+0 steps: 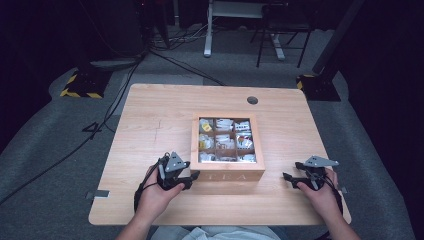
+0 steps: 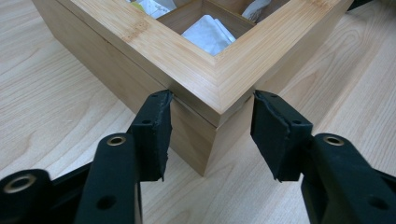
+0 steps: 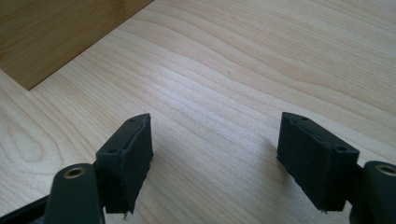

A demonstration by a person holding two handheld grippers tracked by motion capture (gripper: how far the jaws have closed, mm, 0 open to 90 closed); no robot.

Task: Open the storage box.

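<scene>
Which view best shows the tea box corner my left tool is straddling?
The left gripper view: the tea box corner sits between the pads. The high view shows the whole box, small. The right gripper view catches one wooden side.

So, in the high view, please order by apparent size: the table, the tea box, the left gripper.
1. table
2. tea box
3. left gripper, though nearer the camera, so it looks slightly bigger.

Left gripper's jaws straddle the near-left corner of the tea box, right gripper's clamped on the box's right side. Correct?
Not quite. The right gripper holds nothing: its jaws stand open over bare table, as the right gripper view shows. The left gripper does straddle the tea box corner.
</scene>
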